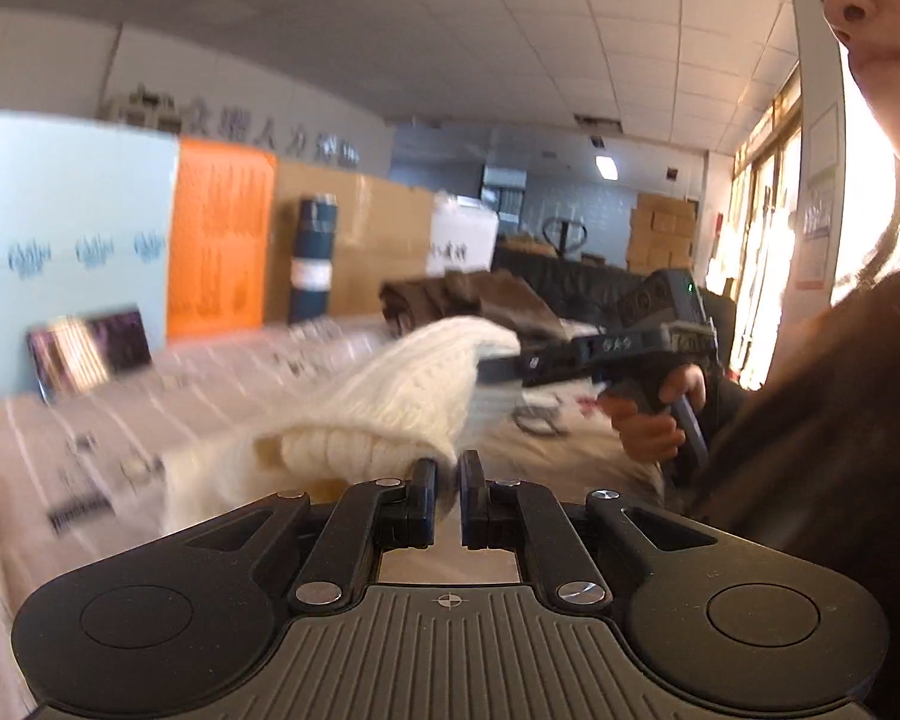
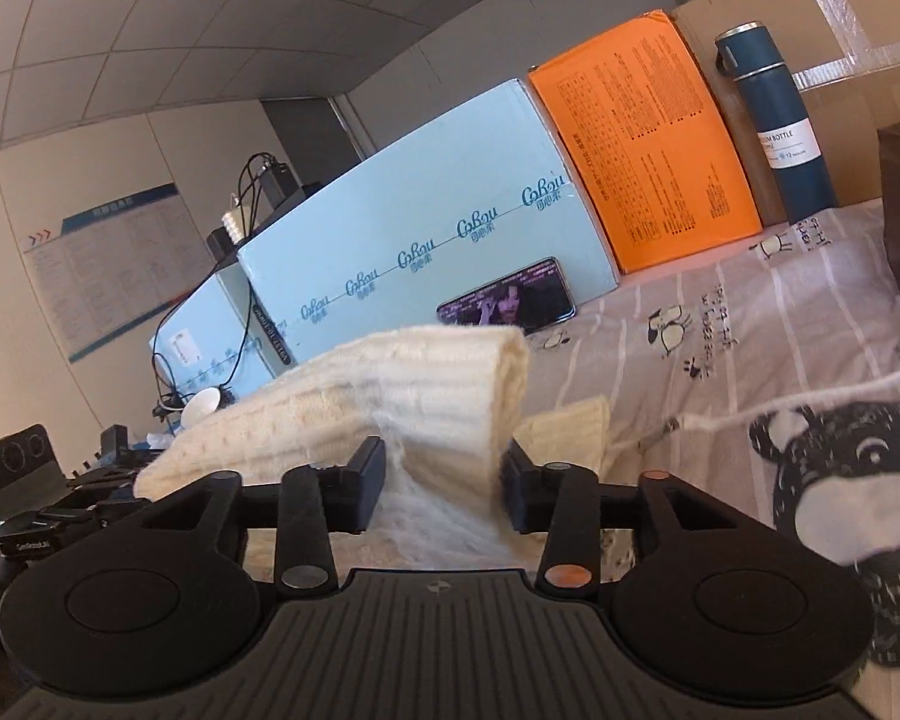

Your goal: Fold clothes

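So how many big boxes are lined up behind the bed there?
3: a pale blue printed box leftmost, a bright orange box in the middle, a brown cardboard box rightmost. More may be hidden.

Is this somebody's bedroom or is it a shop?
Probably neither: it looks like an office or storeroom with a bed set up for practice. A printed bedsheet covers the surface where the white sweater is held, but stacked cardboard boxes, a panelled office ceiling and wall notices surround it.
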### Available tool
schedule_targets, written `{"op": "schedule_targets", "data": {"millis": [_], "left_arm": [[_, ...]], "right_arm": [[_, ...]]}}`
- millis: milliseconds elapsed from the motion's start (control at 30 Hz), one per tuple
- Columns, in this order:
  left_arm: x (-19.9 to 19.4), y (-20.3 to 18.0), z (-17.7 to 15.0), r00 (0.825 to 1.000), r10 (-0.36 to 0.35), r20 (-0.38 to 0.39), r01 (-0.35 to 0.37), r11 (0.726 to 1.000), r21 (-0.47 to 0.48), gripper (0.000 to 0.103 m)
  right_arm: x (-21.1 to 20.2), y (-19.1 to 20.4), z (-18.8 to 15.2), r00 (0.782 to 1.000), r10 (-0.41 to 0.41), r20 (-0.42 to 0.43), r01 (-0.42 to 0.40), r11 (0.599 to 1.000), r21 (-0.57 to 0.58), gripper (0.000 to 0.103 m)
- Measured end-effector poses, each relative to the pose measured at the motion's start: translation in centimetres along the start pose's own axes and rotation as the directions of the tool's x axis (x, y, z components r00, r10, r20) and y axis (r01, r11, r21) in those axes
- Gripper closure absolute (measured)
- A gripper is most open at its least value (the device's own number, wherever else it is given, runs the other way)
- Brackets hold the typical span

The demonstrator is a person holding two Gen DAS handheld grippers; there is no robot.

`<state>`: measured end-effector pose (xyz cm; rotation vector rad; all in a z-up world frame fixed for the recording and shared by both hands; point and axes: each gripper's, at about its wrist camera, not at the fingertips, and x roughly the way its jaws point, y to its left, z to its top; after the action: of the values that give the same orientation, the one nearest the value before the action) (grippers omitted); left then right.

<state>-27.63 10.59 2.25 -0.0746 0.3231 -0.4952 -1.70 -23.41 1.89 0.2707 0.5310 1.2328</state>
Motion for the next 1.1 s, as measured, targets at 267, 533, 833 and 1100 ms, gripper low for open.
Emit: {"op": "schedule_targets", "data": {"millis": [267, 533, 833, 1100], "left_arm": [[-1.3, -0.9, -2.4, 0.996, -0.015, -0.092, 0.008, 0.997, -0.074, 0.054], [0.3, 5.5, 0.3, 0.922, 0.387, 0.0, -0.36, 0.859, -0.364, 0.016], [8.7, 9.9, -0.4, 0.833, 0.489, -0.259, -0.552, 0.698, -0.456, 0.016], [10.7, 4.1, -0.1, 0.818, 0.523, -0.242, -0.567, 0.803, -0.182, 0.08]], "right_arm": [[-5.5, 0.6, -1.6, 0.992, 0.023, -0.125, -0.028, 0.999, -0.041, 0.029], [-5.5, -2.5, 2.1, 0.999, -0.03, 0.021, 0.03, 0.999, 0.038, 0.01], [6.3, -6.0, 4.1, 0.969, -0.156, -0.192, 0.173, 0.982, 0.078, 0.011], [11.1, -4.0, 2.8, 0.939, -0.209, -0.275, 0.187, 0.977, -0.102, 0.061]]}}
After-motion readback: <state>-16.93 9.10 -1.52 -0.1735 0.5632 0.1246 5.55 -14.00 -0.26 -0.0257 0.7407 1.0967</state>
